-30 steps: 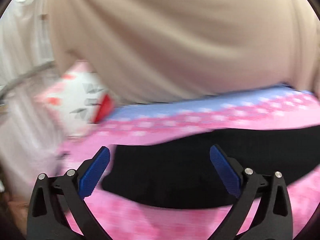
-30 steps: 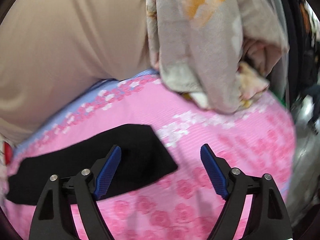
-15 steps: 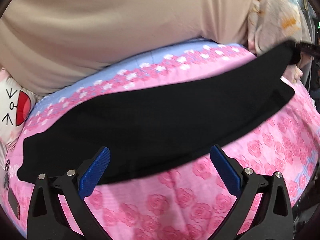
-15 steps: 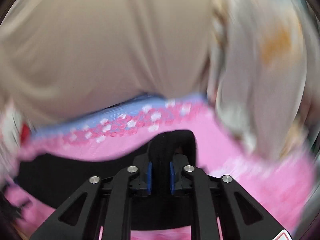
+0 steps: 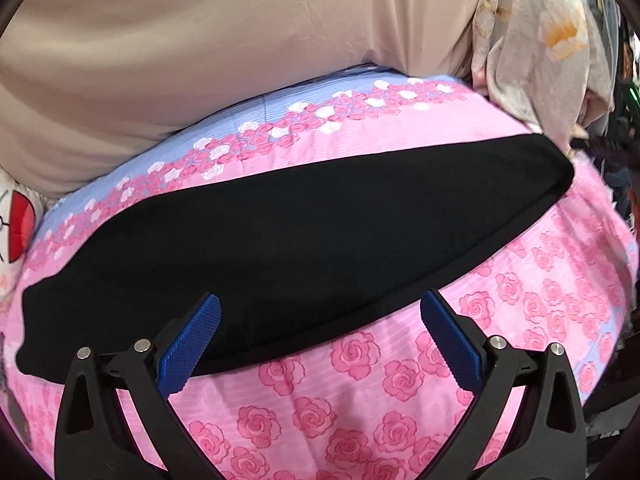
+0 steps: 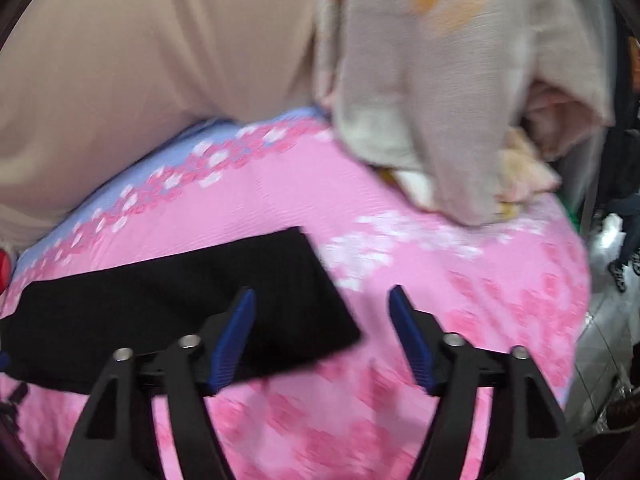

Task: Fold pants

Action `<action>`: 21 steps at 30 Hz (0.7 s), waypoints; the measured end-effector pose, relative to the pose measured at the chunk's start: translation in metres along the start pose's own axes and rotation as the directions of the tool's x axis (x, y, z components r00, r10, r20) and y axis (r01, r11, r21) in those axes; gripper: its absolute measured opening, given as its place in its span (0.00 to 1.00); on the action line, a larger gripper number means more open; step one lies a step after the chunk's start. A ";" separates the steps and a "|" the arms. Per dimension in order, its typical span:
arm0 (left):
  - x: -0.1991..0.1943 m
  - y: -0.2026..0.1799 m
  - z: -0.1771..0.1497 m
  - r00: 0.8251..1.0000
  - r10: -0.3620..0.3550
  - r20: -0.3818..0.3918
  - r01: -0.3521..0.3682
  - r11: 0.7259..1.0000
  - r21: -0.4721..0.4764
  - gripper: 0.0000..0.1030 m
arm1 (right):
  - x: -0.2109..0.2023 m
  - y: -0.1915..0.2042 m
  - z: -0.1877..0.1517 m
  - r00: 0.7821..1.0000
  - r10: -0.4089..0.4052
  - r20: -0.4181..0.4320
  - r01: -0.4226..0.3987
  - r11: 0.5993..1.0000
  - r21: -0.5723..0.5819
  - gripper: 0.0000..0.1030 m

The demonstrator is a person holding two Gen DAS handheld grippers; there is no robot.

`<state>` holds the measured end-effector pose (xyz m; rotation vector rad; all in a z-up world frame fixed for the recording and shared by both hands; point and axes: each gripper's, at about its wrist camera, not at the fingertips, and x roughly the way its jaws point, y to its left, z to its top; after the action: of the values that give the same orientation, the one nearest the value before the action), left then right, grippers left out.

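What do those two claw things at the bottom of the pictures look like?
The left gripper and the right gripper look alike: each has two matte black plastic fingers with cut-out triangular openings and silver screw heads, tipped with ribbed blue pads. No cables or sleeves show.

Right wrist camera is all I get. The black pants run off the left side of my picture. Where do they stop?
Observer: The long black folded pants stop in a squared-off end on the pink rose-print bedsheet, with a little sheet showing past them.
Operator: Is the other gripper grabbing them?
Observer: No. The left gripper is open, its blue pads gripping nothing, aimed at the pants' near edge.
Operator: What's past that end?
Observer: A white cushion with a red mouth shape, at the sheet's far left corner.
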<state>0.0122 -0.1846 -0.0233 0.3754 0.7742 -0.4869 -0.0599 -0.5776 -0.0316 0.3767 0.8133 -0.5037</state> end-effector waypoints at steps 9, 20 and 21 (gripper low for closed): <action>0.000 0.012 -0.006 0.996 0.091 -0.019 -0.091 0.996 0.012 0.95 | 0.009 0.035 0.046 0.995 0.084 0.060 -0.080 0.995 -0.066 0.09; 0.017 0.033 -0.009 0.996 0.061 -0.068 -0.065 0.996 -0.056 0.95 | -0.004 -0.008 -0.022 0.980 -0.194 0.033 0.195 0.981 -0.009 0.57; 0.017 0.032 -0.009 0.996 0.061 -0.067 -0.065 0.996 -0.057 0.95 | -0.007 -0.005 -0.026 0.985 -0.168 0.030 0.168 0.986 0.008 0.62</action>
<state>0.0349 -0.1581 -0.0375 0.3614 0.8359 -0.3936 -0.0820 -0.5661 -0.0436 0.3062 0.8181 -0.6681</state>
